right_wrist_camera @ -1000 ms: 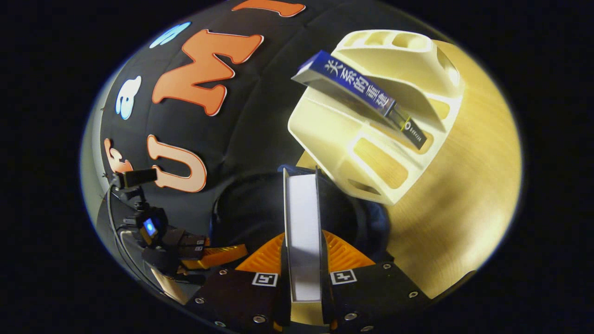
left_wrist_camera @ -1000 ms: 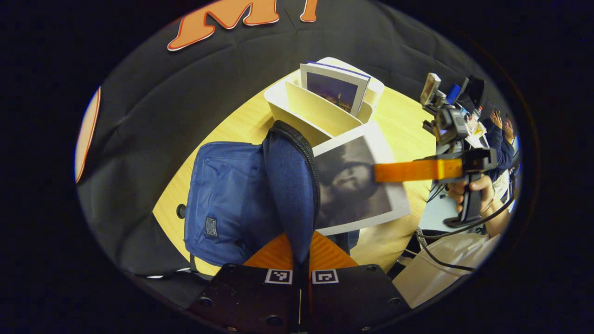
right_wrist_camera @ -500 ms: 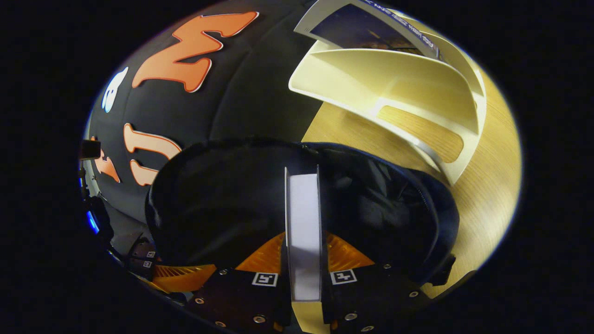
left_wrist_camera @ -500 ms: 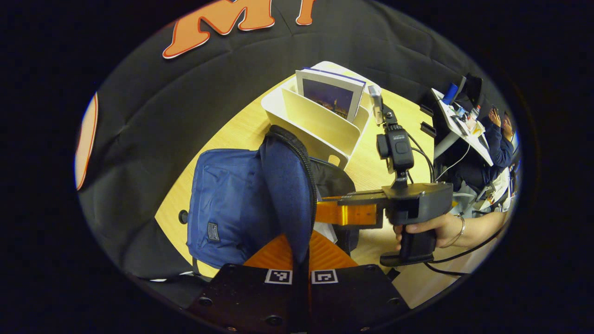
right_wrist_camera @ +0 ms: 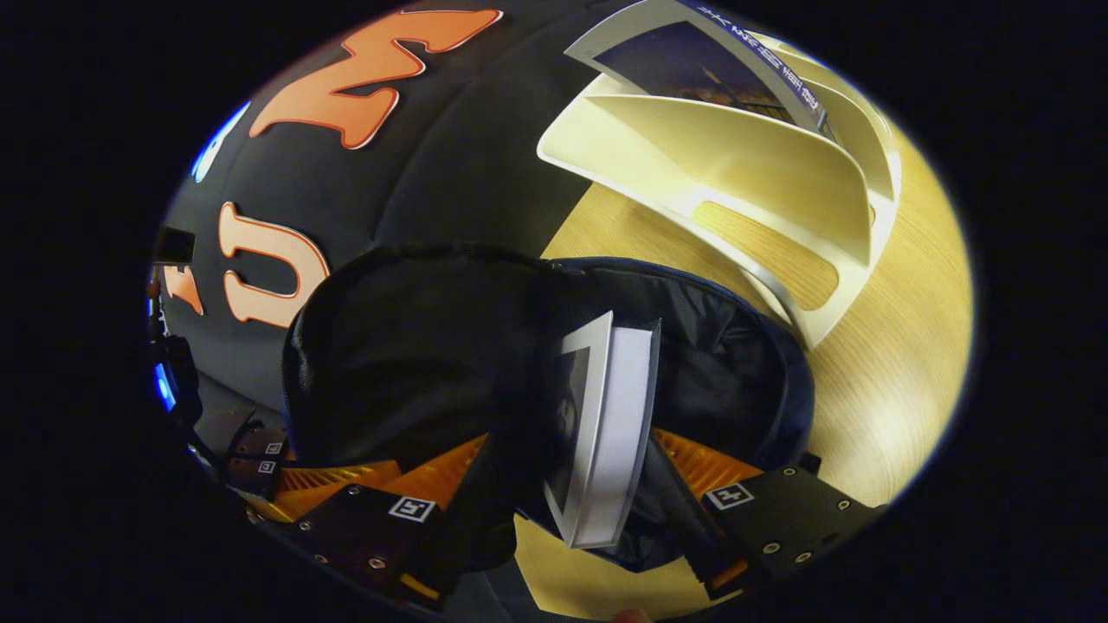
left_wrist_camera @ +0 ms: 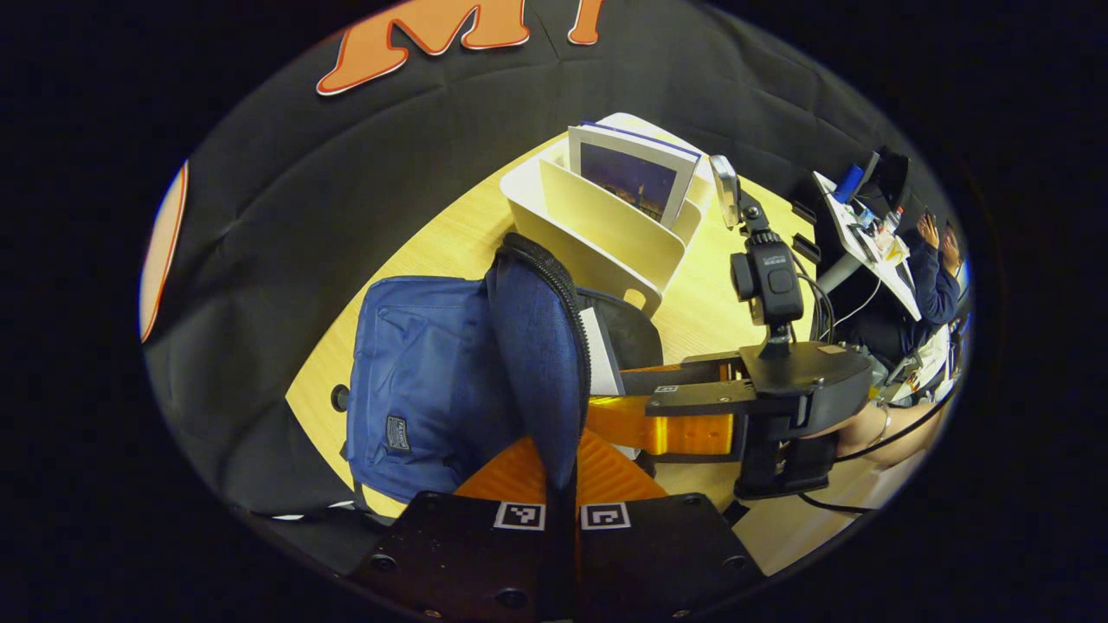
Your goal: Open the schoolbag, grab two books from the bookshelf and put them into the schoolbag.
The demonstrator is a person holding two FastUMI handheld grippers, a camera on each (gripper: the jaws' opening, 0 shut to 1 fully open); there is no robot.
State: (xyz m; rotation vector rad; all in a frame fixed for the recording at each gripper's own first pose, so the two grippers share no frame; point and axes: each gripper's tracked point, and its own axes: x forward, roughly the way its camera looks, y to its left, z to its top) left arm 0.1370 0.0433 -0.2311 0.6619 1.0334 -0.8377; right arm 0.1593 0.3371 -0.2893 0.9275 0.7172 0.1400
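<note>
Blue fabric of the schoolbag (left_wrist_camera: 433,372) takes up the centre-left of the left gripper view, lying on the wooden table (left_wrist_camera: 710,303). Its zippered flap (left_wrist_camera: 541,346) stands up in the middle of the frame, pinched between the fingers of the left gripper (left_wrist_camera: 561,472), which are closed together on it at the bottom centre.

Just right of the flap a white book (left_wrist_camera: 599,350) pokes out of the dark bag mouth — in the right gripper view the same book (right_wrist_camera: 606,433) sits tilted inside the black lining, near the lower centre. The right gripper (right_wrist_camera: 571,493) has its fingers spread apart on either side of the book, not pressing it. In the left gripper view that gripper (left_wrist_camera: 645,411) reaches in from the right of the frame toward the bag opening.

Toward the upper middle of the left gripper view stands the cream bookshelf (left_wrist_camera: 597,229), with a second book (left_wrist_camera: 632,177) — dark cover, white edge — upright in a far slot. In the right gripper view the bookshelf (right_wrist_camera: 762,173) fills the upper right.
</note>
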